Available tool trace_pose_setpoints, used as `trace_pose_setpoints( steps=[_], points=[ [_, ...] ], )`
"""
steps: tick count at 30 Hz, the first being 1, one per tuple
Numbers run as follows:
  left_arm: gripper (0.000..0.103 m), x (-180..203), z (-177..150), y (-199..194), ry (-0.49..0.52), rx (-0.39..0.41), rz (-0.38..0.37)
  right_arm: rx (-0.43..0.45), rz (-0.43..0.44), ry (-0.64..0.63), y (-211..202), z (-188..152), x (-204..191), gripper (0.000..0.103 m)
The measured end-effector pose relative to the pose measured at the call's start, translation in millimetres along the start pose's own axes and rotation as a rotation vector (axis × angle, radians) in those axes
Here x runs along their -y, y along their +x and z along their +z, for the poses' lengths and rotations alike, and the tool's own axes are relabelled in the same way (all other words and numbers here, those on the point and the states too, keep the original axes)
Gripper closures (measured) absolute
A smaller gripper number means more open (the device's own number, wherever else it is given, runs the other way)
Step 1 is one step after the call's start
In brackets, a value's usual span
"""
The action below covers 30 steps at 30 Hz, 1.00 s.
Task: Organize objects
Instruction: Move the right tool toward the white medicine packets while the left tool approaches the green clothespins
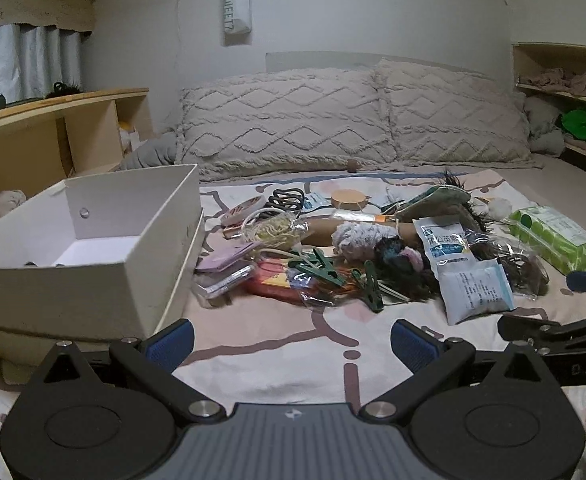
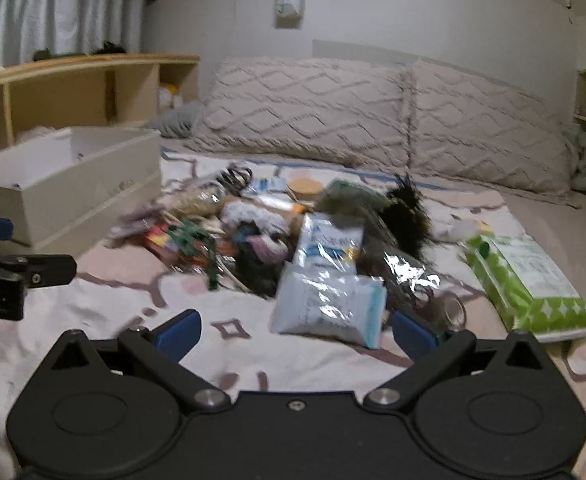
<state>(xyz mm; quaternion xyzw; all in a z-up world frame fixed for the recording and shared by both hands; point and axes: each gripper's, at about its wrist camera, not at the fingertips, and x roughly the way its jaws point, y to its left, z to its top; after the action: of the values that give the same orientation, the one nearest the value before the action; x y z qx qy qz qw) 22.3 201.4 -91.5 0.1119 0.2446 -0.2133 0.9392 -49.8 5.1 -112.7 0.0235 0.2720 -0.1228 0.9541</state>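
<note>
both grippers, left gripper [image 1: 291, 342] and right gripper [image 2: 297, 334], gape empty before the clutter [image 1: 333, 248] mid-bed; next, likely seize the nearest white packet [image 2: 329, 304] for the box [image 1: 93, 240].

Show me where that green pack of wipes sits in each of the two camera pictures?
Left wrist view: green pack of wipes at the far right, on the bedspread.
Right wrist view: same pack at the right, nearer and larger.
Shared landmark: the white box on the left in both.
</note>
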Motion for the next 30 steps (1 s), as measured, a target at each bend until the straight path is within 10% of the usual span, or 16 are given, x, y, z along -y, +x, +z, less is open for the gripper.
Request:
trace_pose_setpoints(
  steps=[30],
  points=[
    [0.011, -9, -8, 46, -0.206, -0.073, -0.105, -0.185, -0.122, 0.092, 122, 7, 18, 0.0]
  ],
)
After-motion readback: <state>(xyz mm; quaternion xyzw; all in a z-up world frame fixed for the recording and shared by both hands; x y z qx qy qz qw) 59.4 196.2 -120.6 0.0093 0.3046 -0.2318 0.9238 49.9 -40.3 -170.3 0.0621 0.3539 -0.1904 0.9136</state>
